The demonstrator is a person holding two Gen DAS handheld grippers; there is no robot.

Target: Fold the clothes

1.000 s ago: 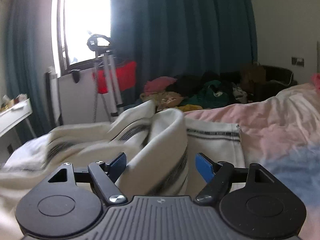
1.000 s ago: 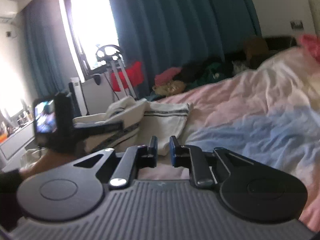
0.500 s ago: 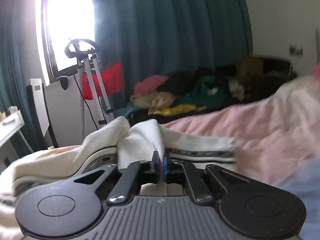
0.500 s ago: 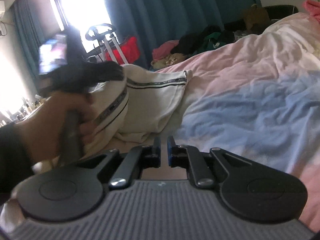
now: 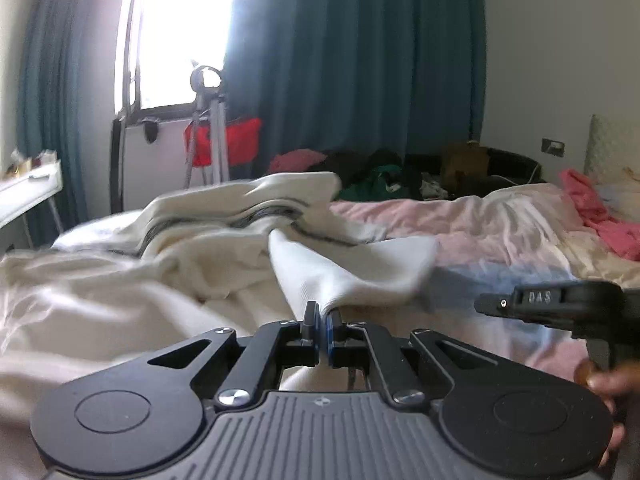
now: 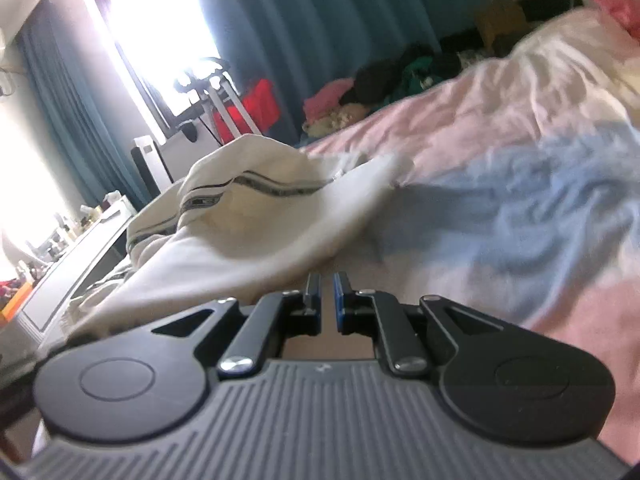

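A cream garment with dark striped trim (image 5: 240, 236) lies bunched on the bed; it also shows in the right wrist view (image 6: 256, 216). My left gripper (image 5: 323, 320) is shut on a fold of this garment and holds it pulled taut toward the camera. My right gripper (image 6: 327, 292) is nearly closed with a narrow gap and holds nothing; it hovers low over the bed just right of the garment's edge. The right gripper's body shows at the right of the left wrist view (image 5: 560, 304).
The bed has a pink and blue duvet (image 6: 520, 208). A pink cloth (image 5: 592, 212) lies near the headboard. A pile of clothes (image 5: 372, 172) sits beyond the bed by teal curtains. A tripod (image 5: 208, 136) and a white desk (image 6: 80, 248) stand at the left.
My left gripper closed on a fold of the cream garment and pulled it back toward me. The right gripper moved lower and nearer to the garment's edge.
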